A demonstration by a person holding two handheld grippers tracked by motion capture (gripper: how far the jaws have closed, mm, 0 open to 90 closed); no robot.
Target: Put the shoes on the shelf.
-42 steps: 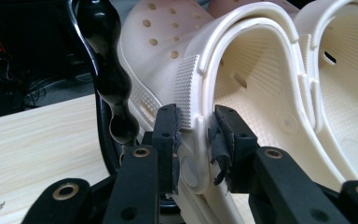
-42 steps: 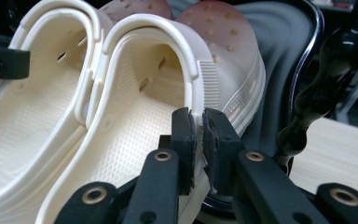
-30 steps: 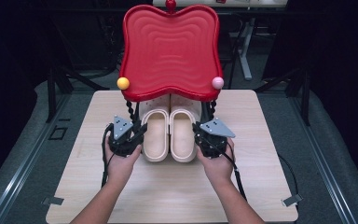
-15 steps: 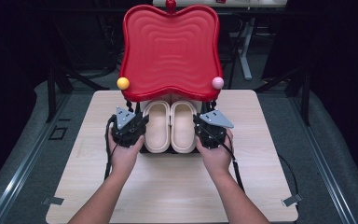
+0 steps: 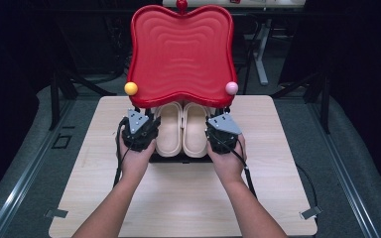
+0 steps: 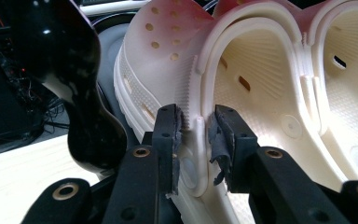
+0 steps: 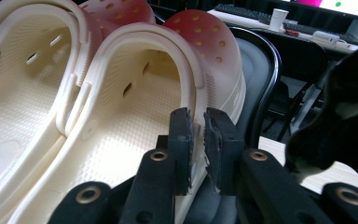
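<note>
1. A pair of cream clogs sits side by side on a dark rack under a red wavy-topped shelf [image 5: 181, 54], near the twelve o'clock half of the wooden table [image 5: 188, 198]
2. The left clog [image 5: 168, 131] and the right clog [image 5: 196, 131] touch along their inner sides, heels toward six o'clock and toes tucked beneath the shelf
3. The left gripper [image 5: 146, 124] is at nine o'clock of the pair, held in the person's left hand [image 5: 135, 158]
4. In the left gripper view its jaws straddle the outer rim of the left clog [image 6: 242, 84] near the heel; small gaps show between pads and rim, and the jaws have just been opening, so the clog stands between them unclamped
5. The right gripper [image 5: 216, 125] is at three o'clock of the pair, in the right hand [image 5: 228, 161]
6. In the right gripper view its jaws straddle the outer rim of the right clog [image 7: 135, 93]; the jaws have just been opening, one pad is close against the wall and a slit shows at the other, so the rim looks released
7. A yellow ball [image 5: 131, 88] and a pink ball [image 5: 231, 88] cap the shelf's front corners, at ten and two o'clock of the clogs
</note>
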